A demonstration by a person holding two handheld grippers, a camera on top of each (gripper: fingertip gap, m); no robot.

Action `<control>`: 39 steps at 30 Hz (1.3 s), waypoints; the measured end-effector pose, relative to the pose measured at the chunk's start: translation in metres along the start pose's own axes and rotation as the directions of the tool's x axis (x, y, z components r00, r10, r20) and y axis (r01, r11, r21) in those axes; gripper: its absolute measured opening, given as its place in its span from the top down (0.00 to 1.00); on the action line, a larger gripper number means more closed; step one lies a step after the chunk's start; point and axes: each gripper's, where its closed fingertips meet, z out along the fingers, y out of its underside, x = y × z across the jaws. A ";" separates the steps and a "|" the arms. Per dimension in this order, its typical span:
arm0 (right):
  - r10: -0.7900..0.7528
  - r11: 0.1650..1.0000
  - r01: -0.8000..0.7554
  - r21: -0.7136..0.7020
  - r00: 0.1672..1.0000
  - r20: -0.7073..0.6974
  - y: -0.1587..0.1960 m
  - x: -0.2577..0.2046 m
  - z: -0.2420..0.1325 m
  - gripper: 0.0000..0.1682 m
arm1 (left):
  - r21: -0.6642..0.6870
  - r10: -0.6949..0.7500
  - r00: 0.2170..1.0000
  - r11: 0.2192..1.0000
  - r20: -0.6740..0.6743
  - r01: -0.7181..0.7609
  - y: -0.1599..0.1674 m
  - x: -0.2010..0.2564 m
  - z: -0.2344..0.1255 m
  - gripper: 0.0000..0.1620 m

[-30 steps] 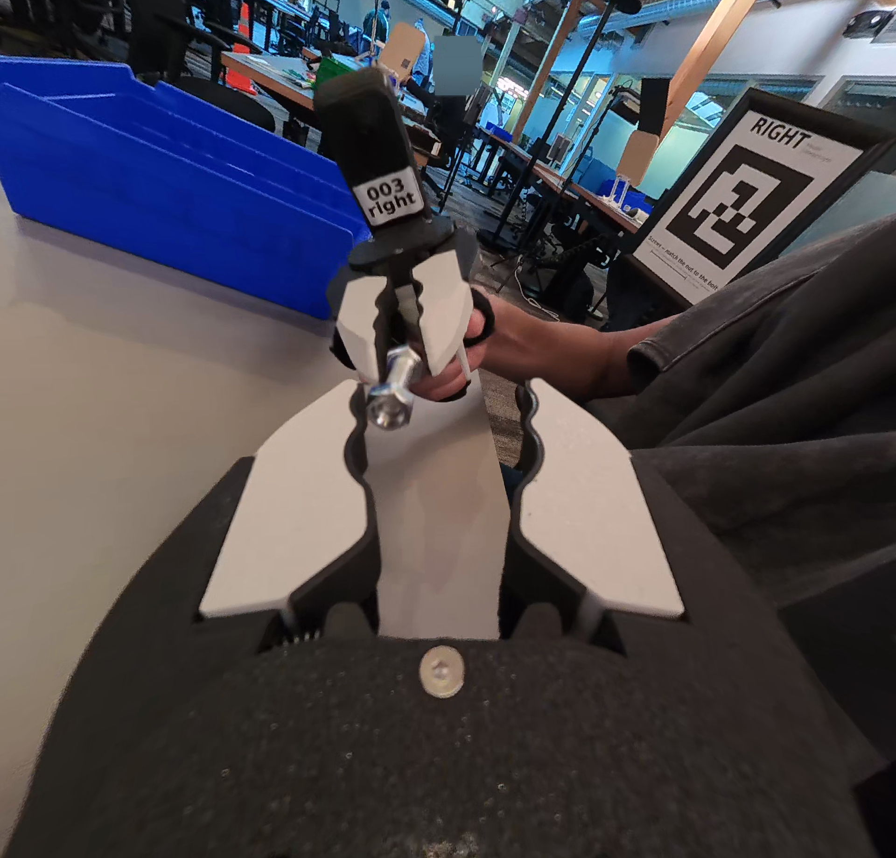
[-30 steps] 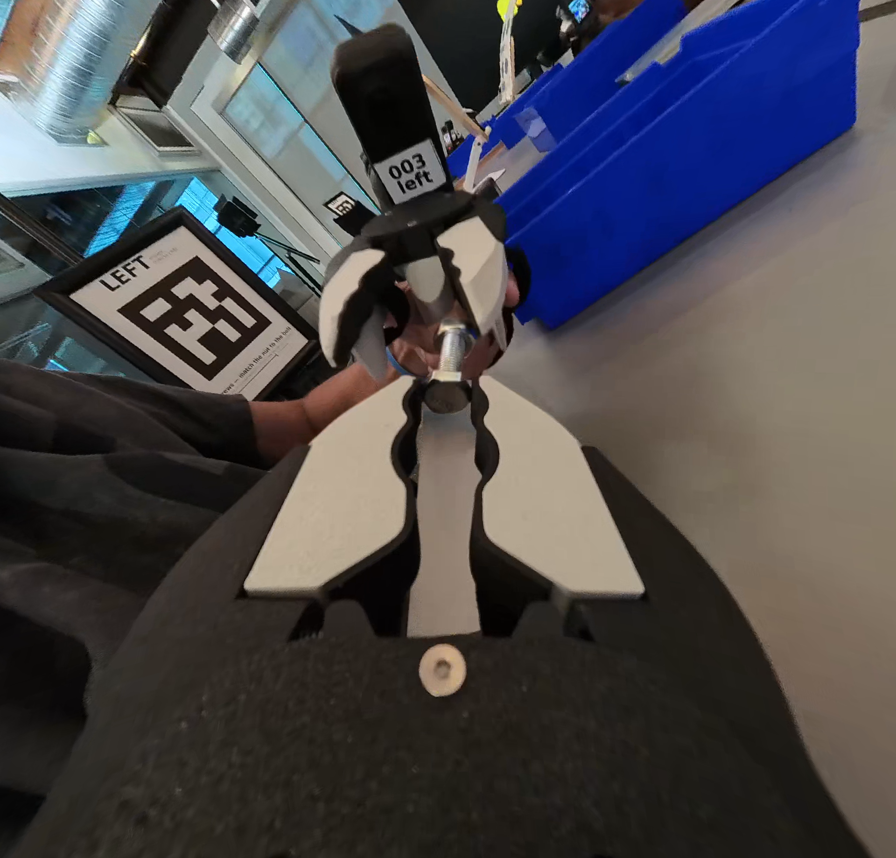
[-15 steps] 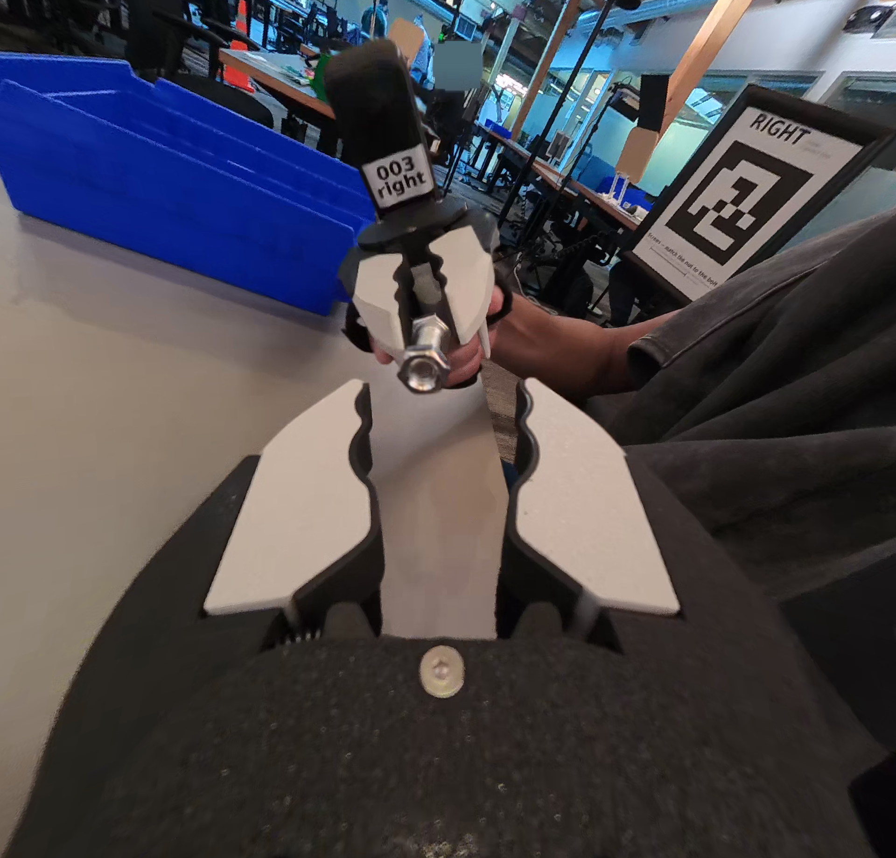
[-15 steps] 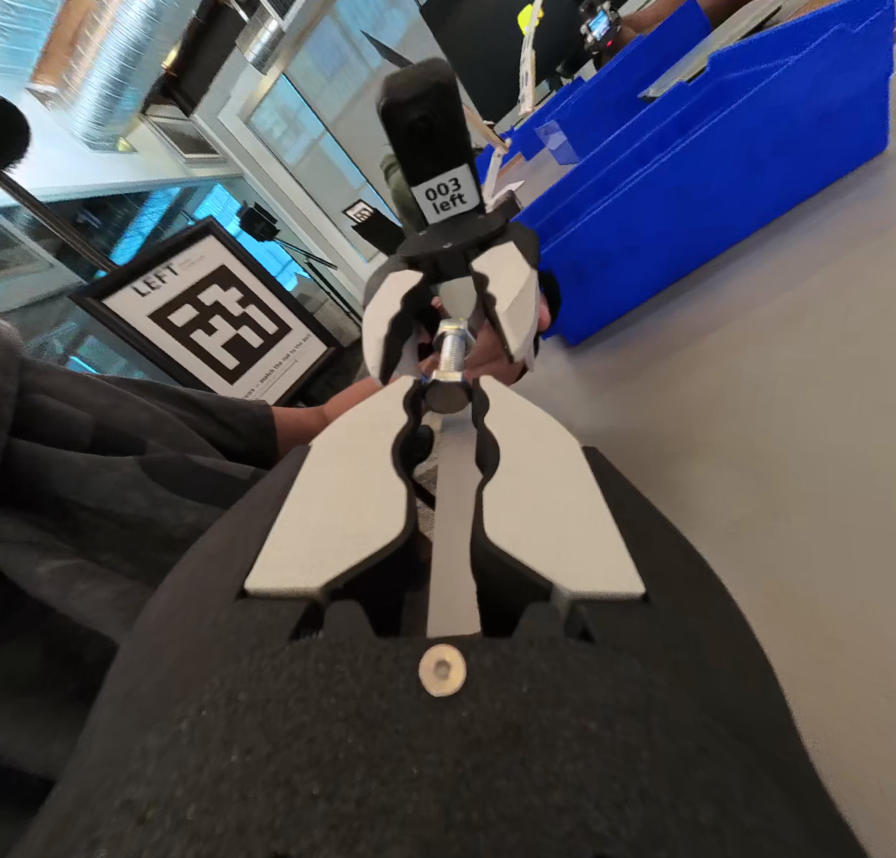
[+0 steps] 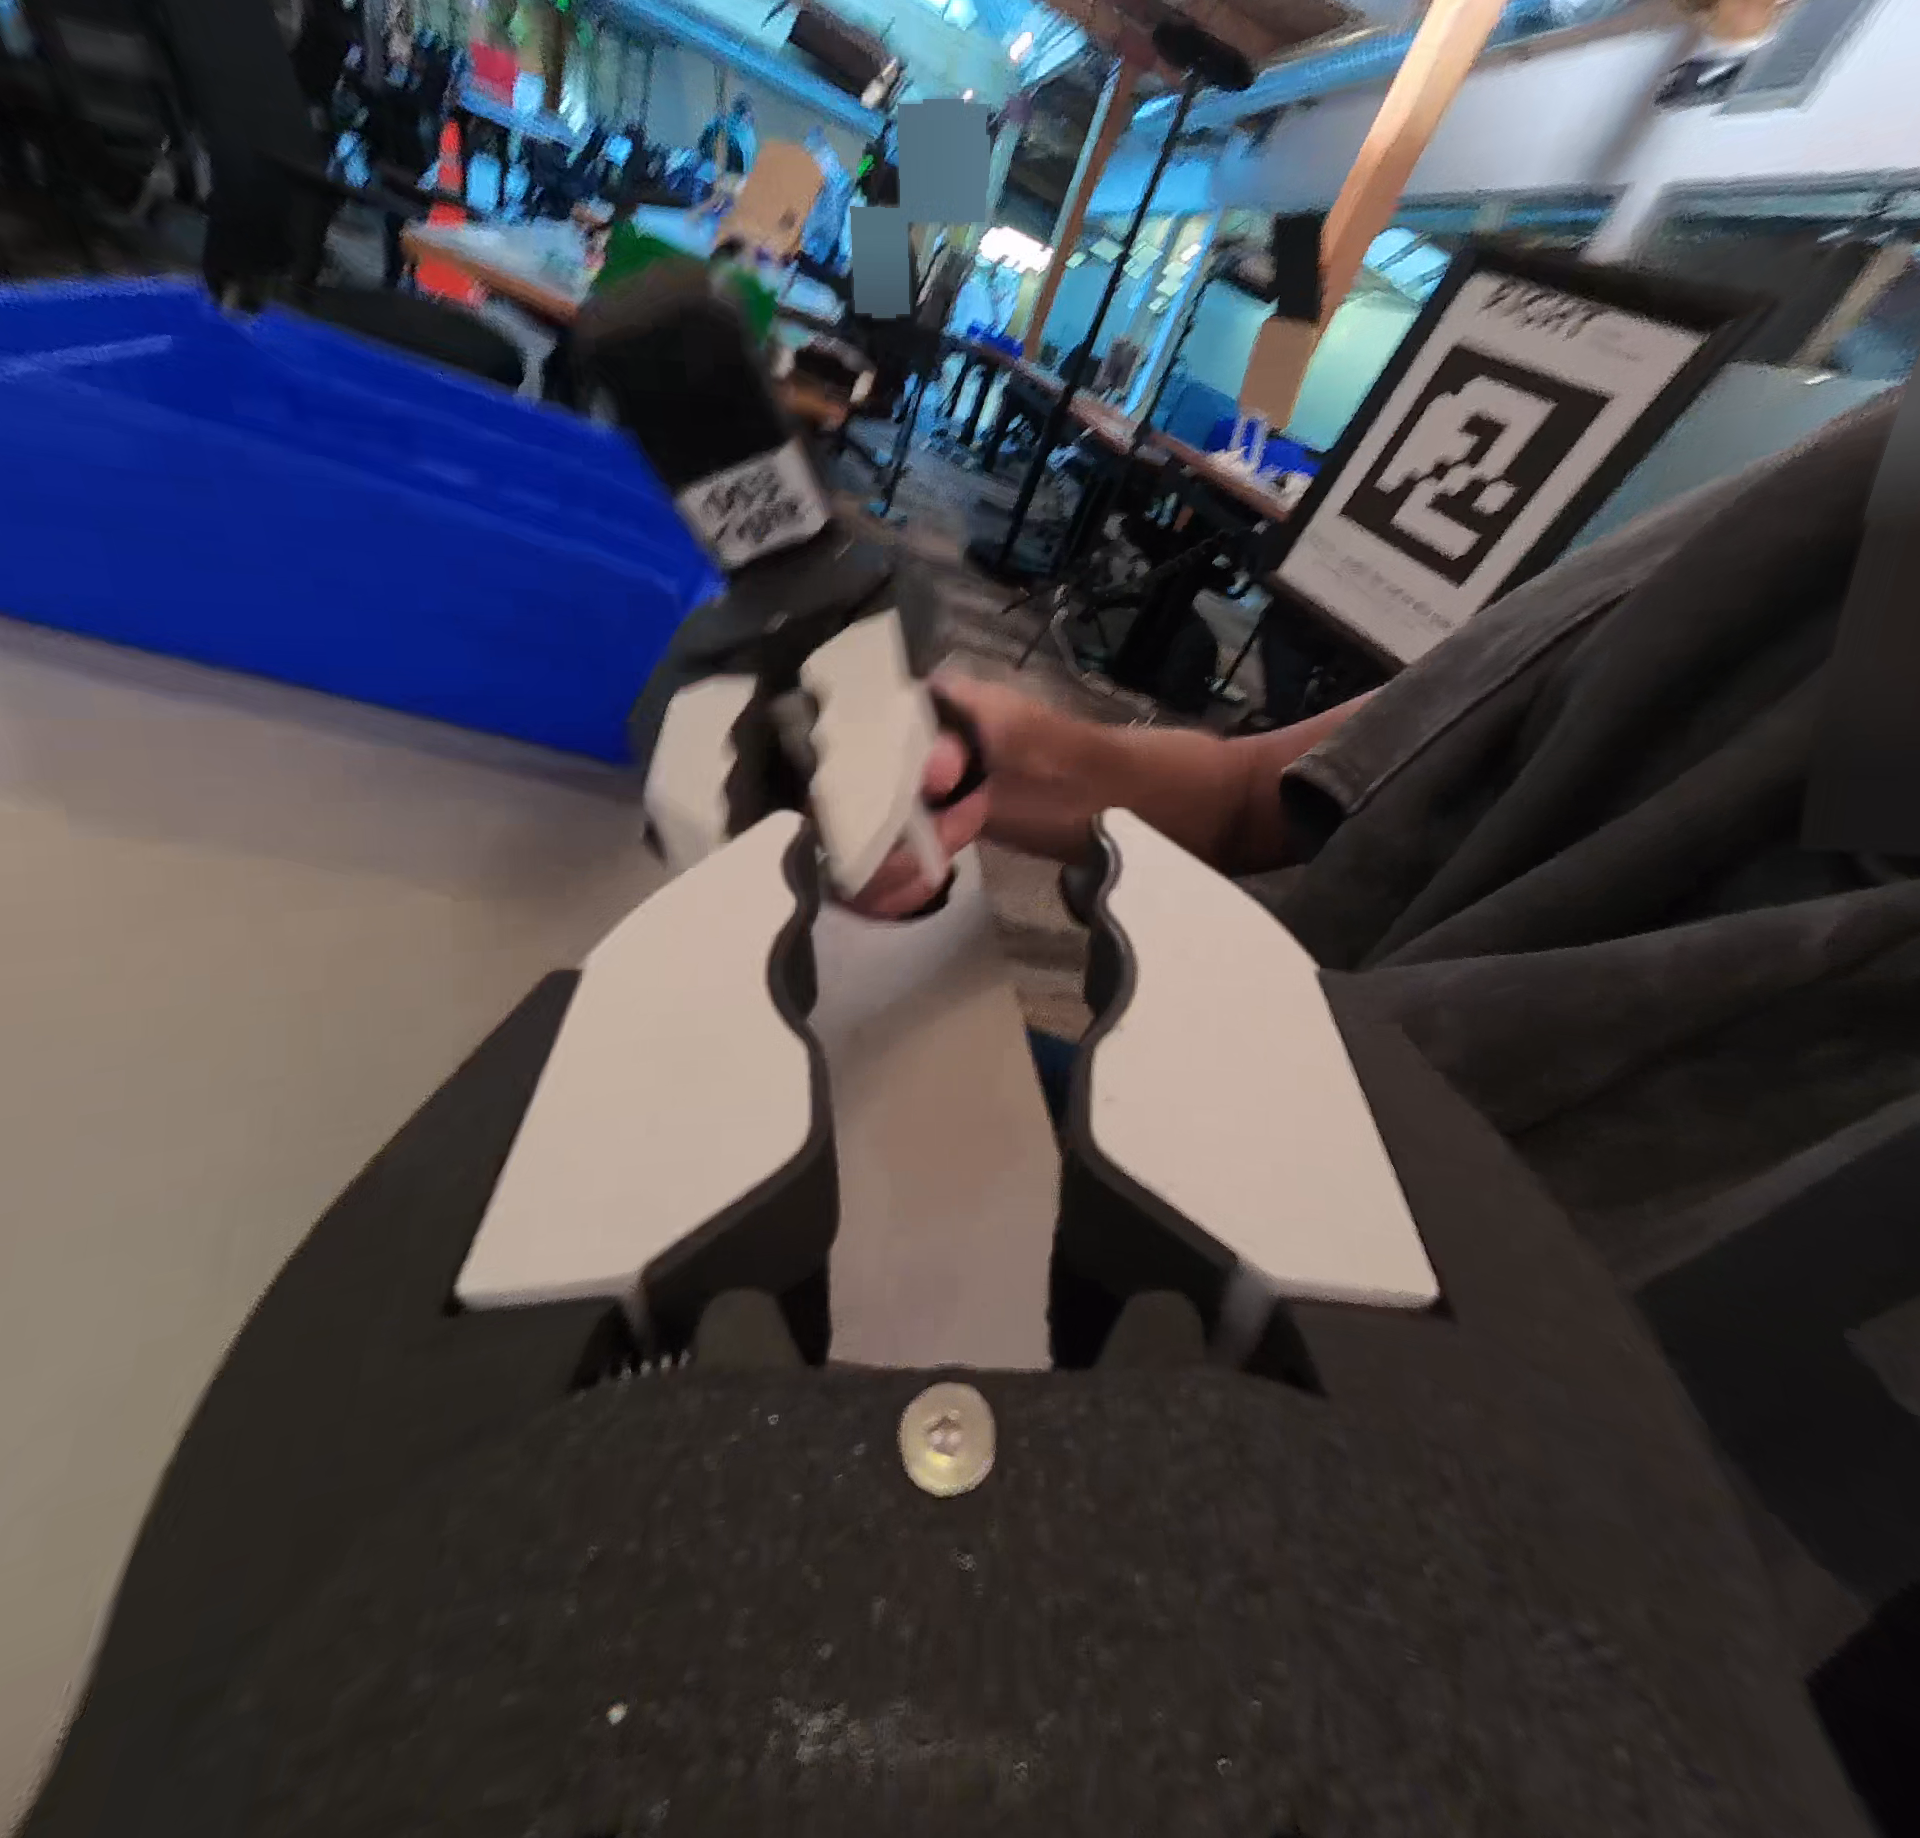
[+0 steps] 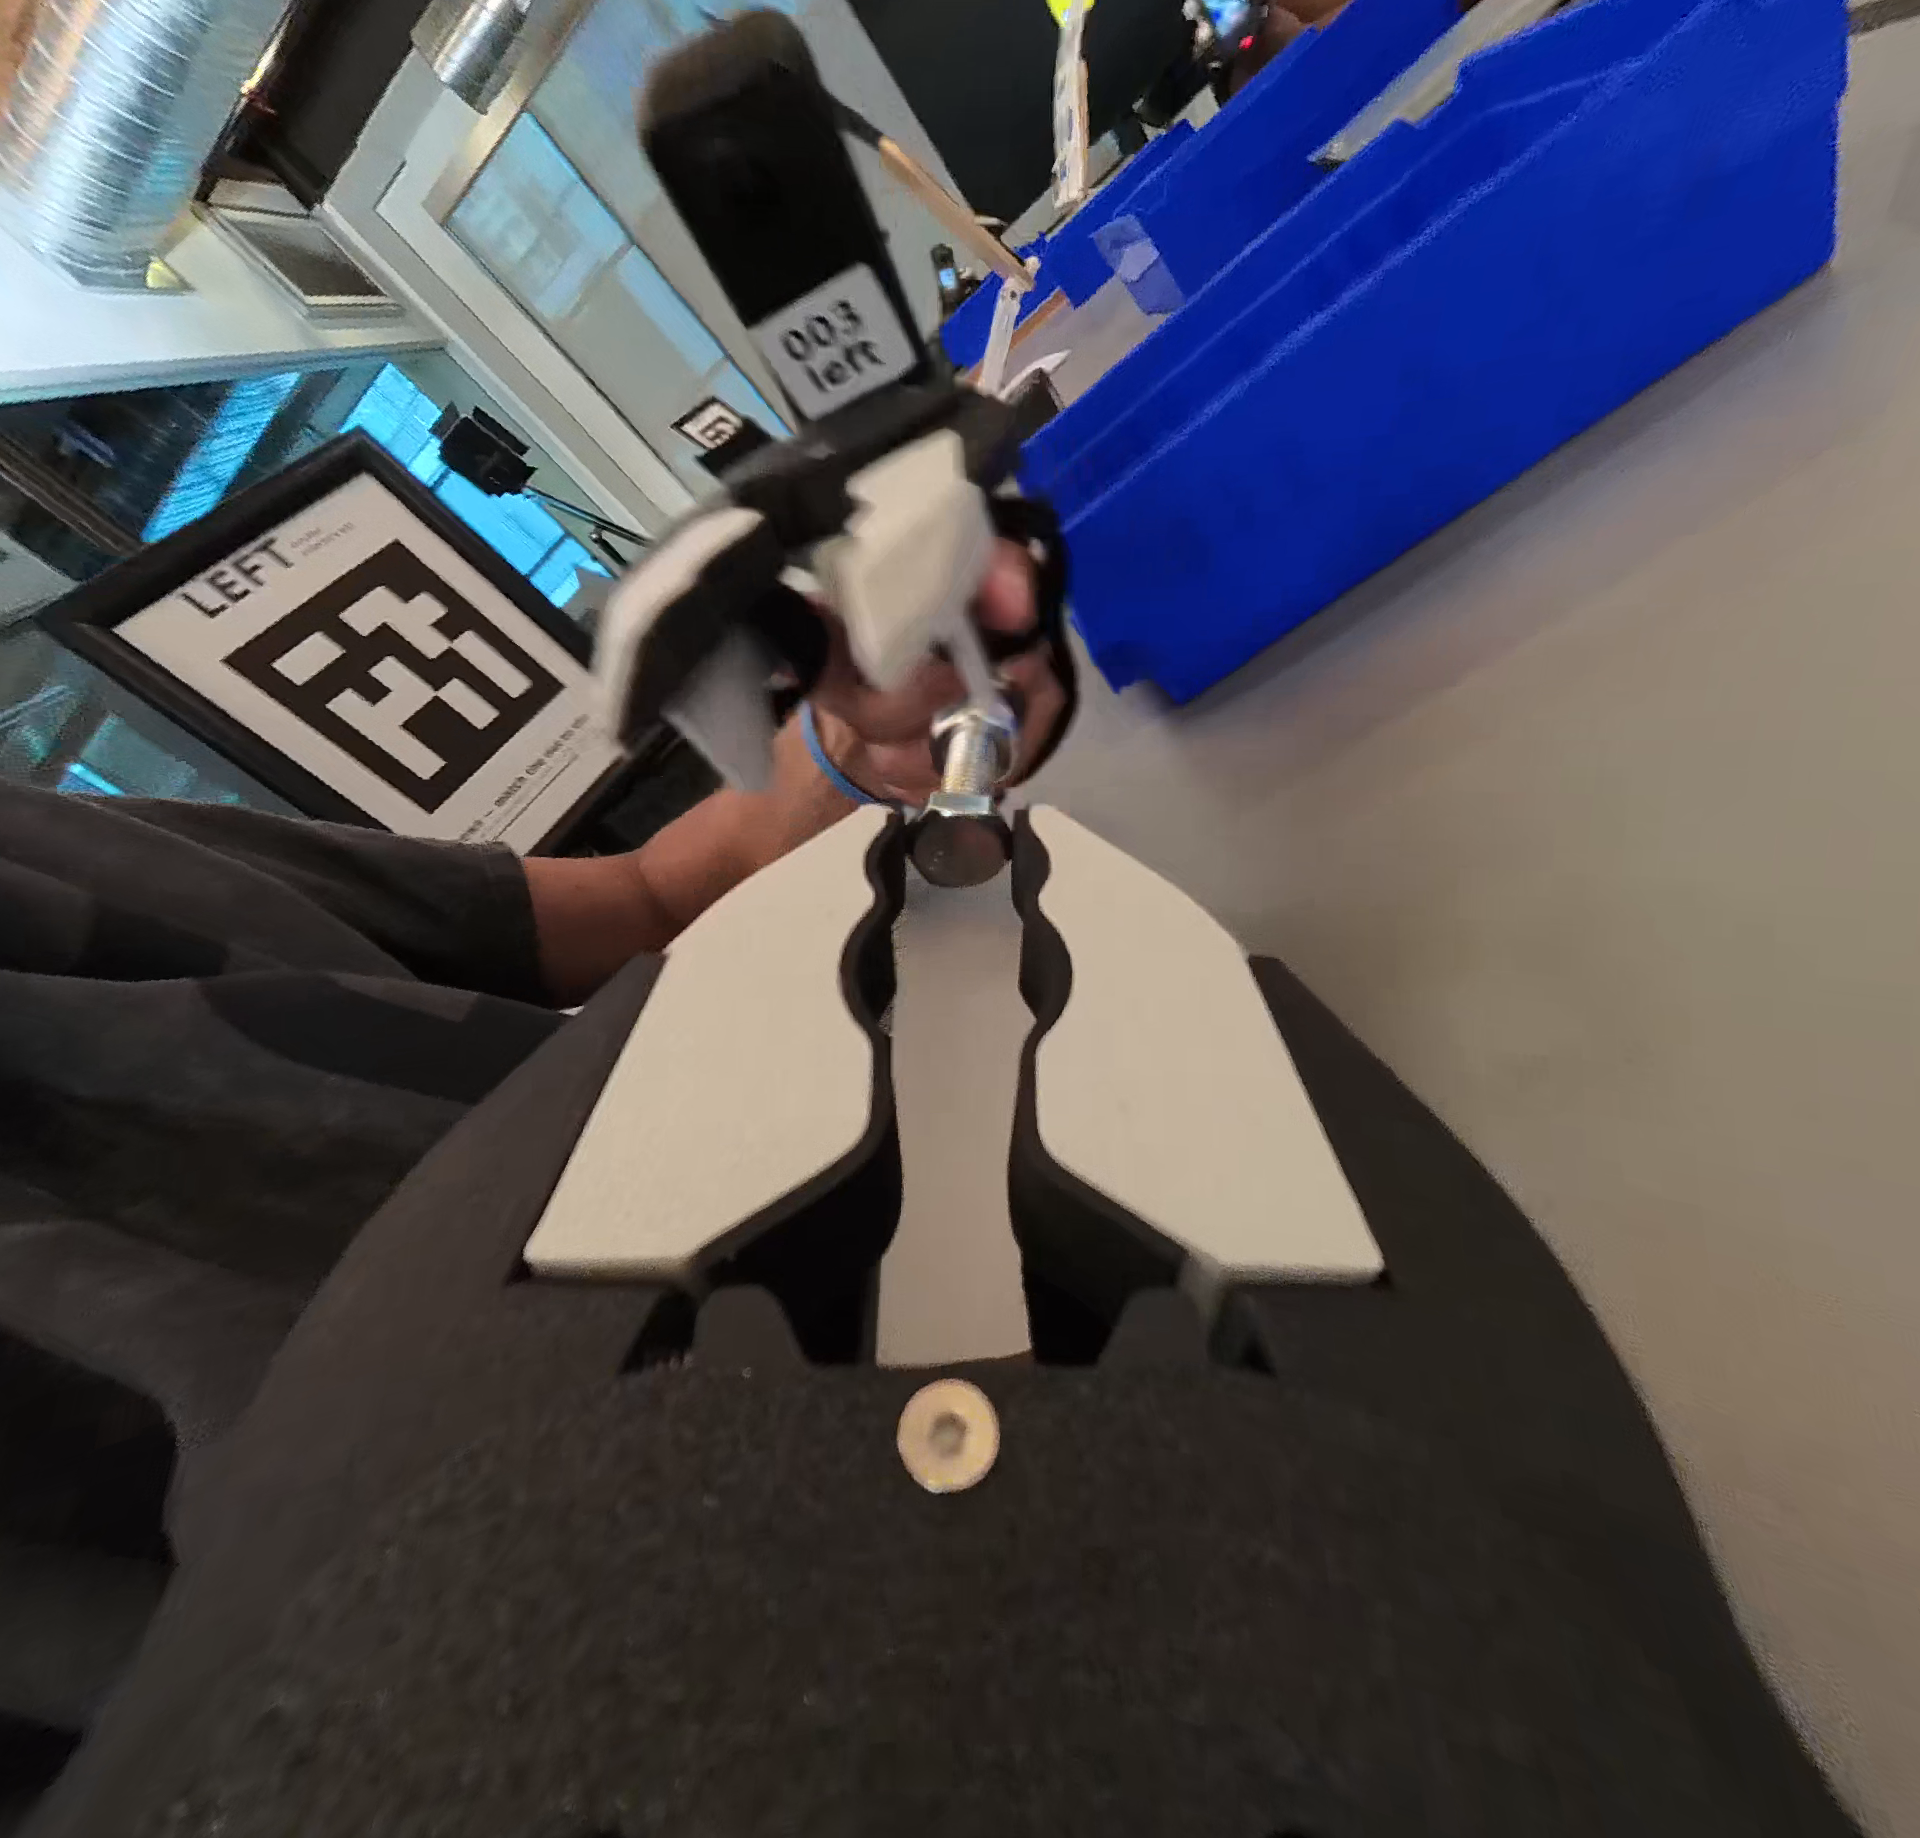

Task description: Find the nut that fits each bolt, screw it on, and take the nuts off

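Observation:
In the right wrist view my right gripper point(image 6: 956, 832) is shut on the head of a silver bolt point(image 6: 961, 765). The bolt points away from the camera, with a nut point(image 6: 975, 723) threaded near its far end. My left gripper point(image 6: 821, 645) is open just beyond and left of the bolt tip, tilted, and holds nothing. In the left wrist view my left gripper point(image 5: 945, 853) is open and empty. The right gripper point(image 5: 774, 780) is blurred just past its fingertips, and the bolt is hidden there.
Blue bins point(image 5: 312, 521) stand along the back of the grey table point(image 5: 208, 957) and also show in the right wrist view point(image 6: 1455, 334). Framed black-and-white marker boards point(image 5: 1455, 479) point(image 6: 364, 645) stand beside the table. The person's dark sleeves point(image 5: 1558, 853) are close by. My right fingertips sit around 4 cm from my left ones.
The left gripper has come off the nut and swung left and tilted, still open. The right gripper still holds the bolt, now lower and nearer in the left wrist view, which is motion-blurred.

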 end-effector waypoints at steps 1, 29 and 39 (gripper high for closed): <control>0.004 1.000 -0.004 0.006 1.000 -0.010 0.002 0.003 0.000 0.88 | 0.020 0.010 1.000 1.000 0.000 -0.010 -0.006 0.003 -0.001 0.70; -0.042 0.999 0.042 0.013 0.999 -0.002 -0.007 -0.007 -0.004 0.88 | -0.009 -0.029 0.988 0.999 0.150 0.031 0.009 -0.033 -0.012 0.71; -0.031 0.999 0.031 0.027 1.000 0.005 -0.007 -0.007 -0.005 0.88 | 0.105 0.004 1.000 0.994 0.025 -0.007 -0.019 -0.002 -0.014 0.78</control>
